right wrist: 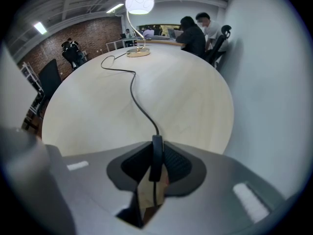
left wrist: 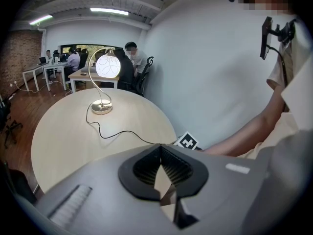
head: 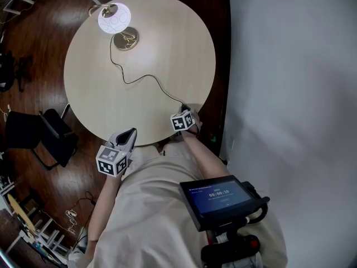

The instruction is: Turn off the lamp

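Lit lamp (head: pixel 114 18) at tabletop's (head: pixel 167 49) far edge, cord (head: pixel 139 81) winding to near edge. Right gripper (right wrist: pixel 155 153) clamped on inline switch (right wrist: pixel 156 164). Left gripper (left wrist: pixel 160 153) jaws together, beside. Black chair (head: pixel 53 135) off left edge.

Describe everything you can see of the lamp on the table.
The lamp is lit: a glowing white patterned globe on a curved brass-looking stem rising from a round base. It stands upright near the far edge of the round table. Its black cord trails to an inline switch between the right tool's jaws.
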Tool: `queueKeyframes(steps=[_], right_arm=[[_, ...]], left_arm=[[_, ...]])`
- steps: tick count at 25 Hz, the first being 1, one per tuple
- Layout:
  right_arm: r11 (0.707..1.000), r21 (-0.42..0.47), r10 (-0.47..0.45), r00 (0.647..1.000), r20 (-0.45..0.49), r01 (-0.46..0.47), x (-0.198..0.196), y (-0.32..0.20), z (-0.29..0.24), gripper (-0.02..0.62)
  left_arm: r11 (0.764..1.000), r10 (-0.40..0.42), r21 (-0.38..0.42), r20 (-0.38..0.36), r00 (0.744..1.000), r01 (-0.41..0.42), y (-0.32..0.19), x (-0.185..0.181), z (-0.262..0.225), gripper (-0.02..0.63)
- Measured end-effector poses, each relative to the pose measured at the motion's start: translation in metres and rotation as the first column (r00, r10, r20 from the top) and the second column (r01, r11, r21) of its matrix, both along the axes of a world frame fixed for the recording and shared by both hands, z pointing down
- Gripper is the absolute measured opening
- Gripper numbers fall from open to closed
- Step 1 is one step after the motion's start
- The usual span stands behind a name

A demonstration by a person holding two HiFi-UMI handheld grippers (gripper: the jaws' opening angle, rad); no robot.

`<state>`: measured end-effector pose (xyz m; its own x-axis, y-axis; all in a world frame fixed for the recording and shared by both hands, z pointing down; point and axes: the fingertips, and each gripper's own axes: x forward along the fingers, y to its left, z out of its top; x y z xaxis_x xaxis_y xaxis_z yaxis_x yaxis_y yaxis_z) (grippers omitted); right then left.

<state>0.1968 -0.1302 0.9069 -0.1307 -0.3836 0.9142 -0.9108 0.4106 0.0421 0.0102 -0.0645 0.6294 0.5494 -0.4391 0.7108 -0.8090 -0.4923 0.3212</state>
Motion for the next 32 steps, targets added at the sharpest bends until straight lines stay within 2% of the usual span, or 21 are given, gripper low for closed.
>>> queueKeyframes(steps=[6, 11, 15, 16, 20, 28, 32], right_arm=[[1.000, -0.018, 0.007, 0.999, 0.044, -0.007, -0.003, -0.002, -0.006, 0.069], [1.000, 0.025, 0.013, 0.999, 0.053, -0.015, 0.000, -0.002, -0.007, 0.072], [0.998, 0.058, -0.007, 0.999, 0.054, 0.004, -0.001, -0.001, -0.007, 0.096], [0.998, 0.064, -0.011, 0.998, 0.056, 0.008, -0.001, 0.000, -0.008, 0.131], [0.994, 0.105, -0.009, 0.998, 0.055, 0.003, 0.004, -0.003, -0.014, 0.163], [0.980, 0.186, 0.066, 0.997, 0.046, -0.073, -0.002, 0.004, -0.032, 0.161], [0.965, 0.229, 0.126, 0.992, 0.027, -0.128, 0.003, 0.013, -0.055, 0.161]], left_arm=[[1.000, 0.007, -0.001, 0.012, 1.000, -0.007, 0.002, -0.001, 0.001, 0.004], [1.000, 0.011, -0.003, 0.014, 1.000, -0.011, 0.003, -0.001, 0.001, 0.005], [1.000, 0.018, -0.005, 0.015, 1.000, -0.018, 0.004, 0.001, 0.001, 0.005], [1.000, 0.021, -0.006, 0.015, 1.000, -0.021, 0.004, 0.001, 0.001, 0.005], [0.999, 0.035, -0.011, 0.014, 0.999, -0.035, 0.002, 0.002, 0.002, 0.005], [0.993, 0.119, 0.010, -0.018, 0.993, -0.119, -0.006, -0.014, 0.007, 0.005], [0.980, 0.196, 0.038, -0.055, 0.979, -0.194, -0.011, -0.022, 0.002, 0.005]])
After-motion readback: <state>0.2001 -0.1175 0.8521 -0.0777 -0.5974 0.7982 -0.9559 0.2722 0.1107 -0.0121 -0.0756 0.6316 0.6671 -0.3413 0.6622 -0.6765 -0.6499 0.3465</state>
